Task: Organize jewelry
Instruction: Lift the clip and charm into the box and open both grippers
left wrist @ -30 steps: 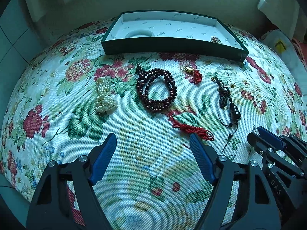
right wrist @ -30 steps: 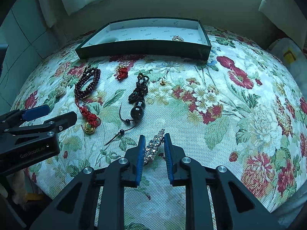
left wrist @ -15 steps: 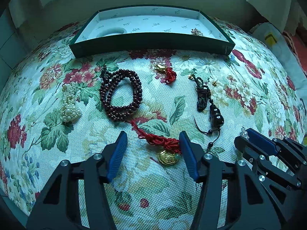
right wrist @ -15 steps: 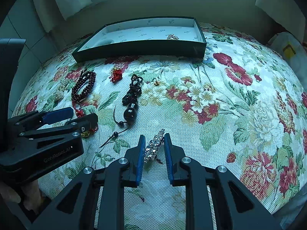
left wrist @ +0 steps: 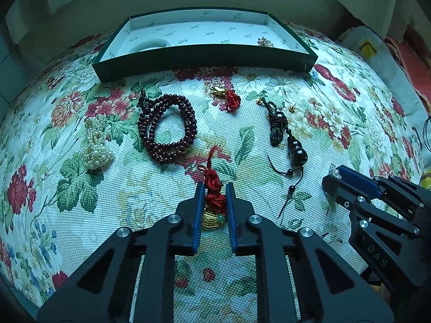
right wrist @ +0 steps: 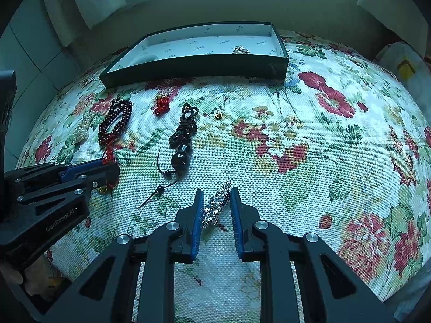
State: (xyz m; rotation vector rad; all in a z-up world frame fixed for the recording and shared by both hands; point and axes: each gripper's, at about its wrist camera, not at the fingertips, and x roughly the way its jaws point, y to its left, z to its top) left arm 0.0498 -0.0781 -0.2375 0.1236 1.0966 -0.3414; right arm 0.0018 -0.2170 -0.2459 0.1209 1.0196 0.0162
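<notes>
Closing on the red knotted cord [left wrist: 214,188], the left gripper [left wrist: 213,188] has its blue pads [left wrist: 198,210] narrowed around the knot at lower centre of the left view, with the gold charm [left wrist: 211,220] lying just behind the tips between the fingers. The pads appear to touch the cord, though whether it is firmly pinched cannot be told. A good grip would take the thick knot rather than the thin tail, and the lift should go straight up so the charm hangs free.

At lower centre of the right view the right gripper [right wrist: 215,202] stands narrow around the sparkly clip [right wrist: 216,206], which lies slanted between the fingers; its far end pokes past the tips. One pad seems to touch it, the other shows a small gap, so the grip looks unfinished.

Above the left fingers lie the dark bead bracelet [left wrist: 167,129] and, further left, the pearl piece [left wrist: 97,142]. A small red knot with a gold bit [left wrist: 229,98] sits near upper centre, and the black pendant on its cord [left wrist: 295,150] lies to the right, its loose tail trailing toward the left gripper and liable to snag. Two tiny gold studs [left wrist: 291,107] rest near that cord's top.

The green box [left wrist: 204,59] stands across the top of the frame, well apart from both grippers, already holding one small ornament [left wrist: 265,41] at its right. All of it rests on the flowered cloth [left wrist: 350,123].
</notes>
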